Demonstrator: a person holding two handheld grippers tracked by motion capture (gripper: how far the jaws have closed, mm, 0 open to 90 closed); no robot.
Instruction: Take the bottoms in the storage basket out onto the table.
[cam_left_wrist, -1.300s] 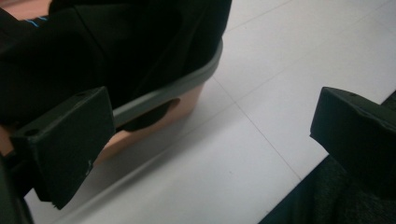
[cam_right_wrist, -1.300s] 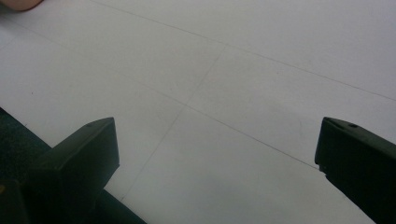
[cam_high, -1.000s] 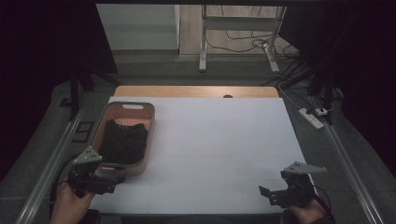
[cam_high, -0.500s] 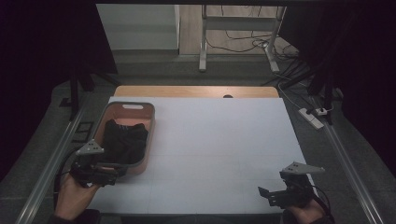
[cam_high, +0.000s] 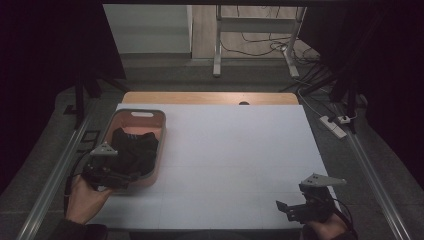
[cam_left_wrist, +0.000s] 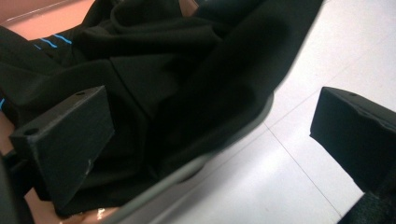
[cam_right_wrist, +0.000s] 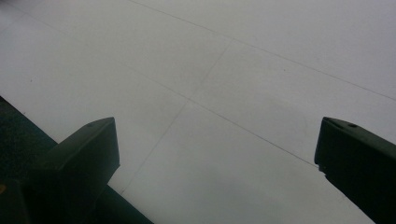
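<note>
A salmon-coloured basket (cam_high: 161, 145) stands at the left of the white table (cam_high: 240, 150), with a black garment (cam_high: 132, 150) heaped inside. My left gripper (cam_high: 125, 176) is at the basket's near end, open. In the left gripper view its jaws straddle the basket's rim (cam_left_wrist: 182, 177). One jaw is over the black garment (cam_left_wrist: 177, 84), which has thin blue stripes and drapes onto the rim. The other is over the white table (cam_left_wrist: 299, 60). My left gripper (cam_left_wrist: 215, 112) holds nothing. My right gripper (cam_high: 287, 209) hovers open near the table's front right edge, with bare table (cam_right_wrist: 224, 84) between its jaws (cam_right_wrist: 217, 140).
A wooden strip (cam_high: 210, 97) runs along the table's far edge. Metal rails (cam_high: 55, 175) flank both sides. A power strip (cam_high: 332, 125) lies on the floor at the right, and a table frame and cables (cam_high: 250, 45) are beyond. The table's dark front edge (cam_right_wrist: 18, 126) is under my right gripper.
My left gripper moved forward and a little right, up to the basket's near end, over the garment. The right gripper has hardly moved.
</note>
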